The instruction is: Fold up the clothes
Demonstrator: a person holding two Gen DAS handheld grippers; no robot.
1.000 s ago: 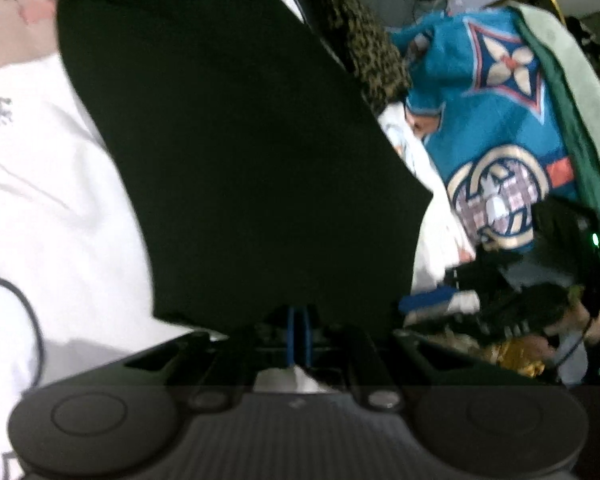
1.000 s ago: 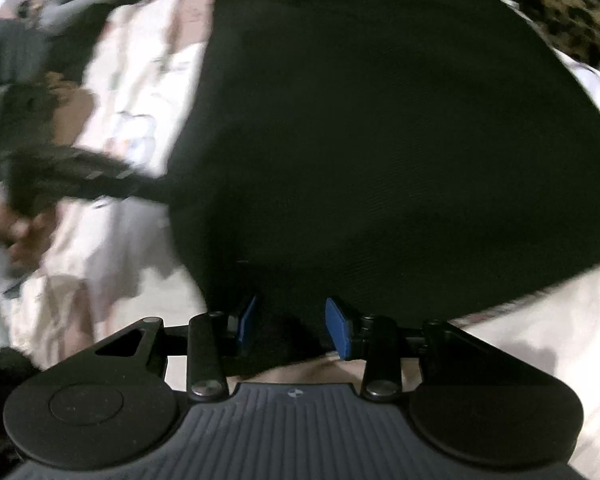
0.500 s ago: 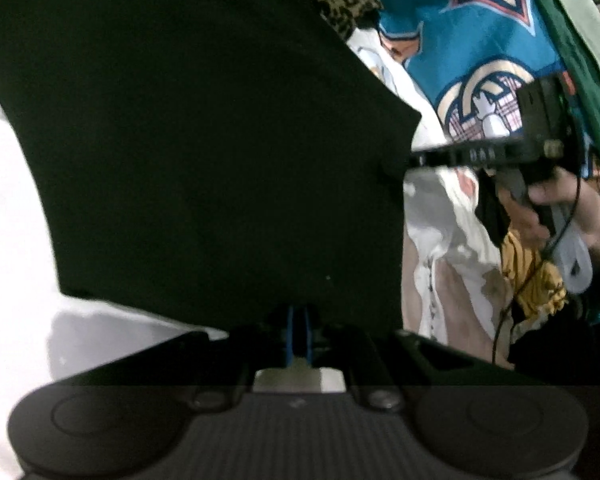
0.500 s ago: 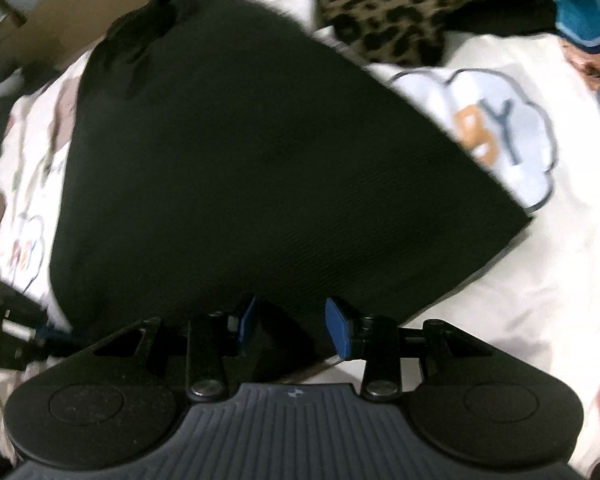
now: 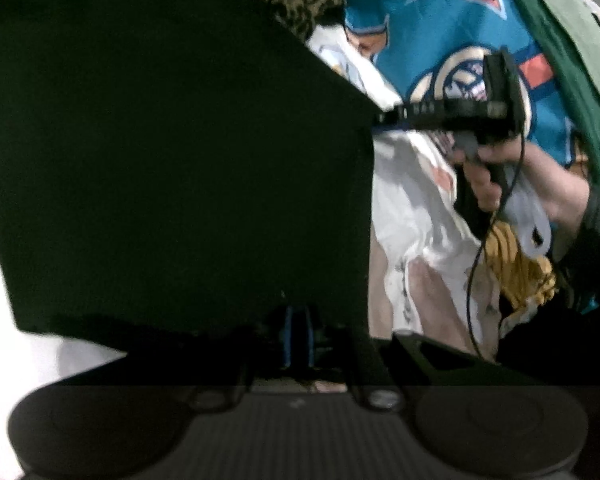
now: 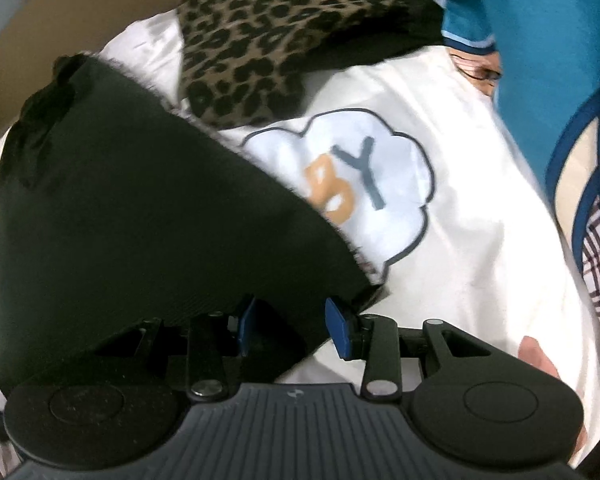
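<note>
A black cloth (image 5: 172, 152) is seen spread out wide and flat. It is dark all over, with no picture on it, and fine ribs are seen in the weave. Its edges are straight and one corner is sharp. In the right wrist view the black cloth (image 6: 140, 216) is laid over a white sheet and part of a cloud picture with letters is covered by it. A fuzzy, frayed edge is seen along its far side. At the far end the cloth is bunched into a small lump. The near edge is lifted off the sheet at two spots.
</note>
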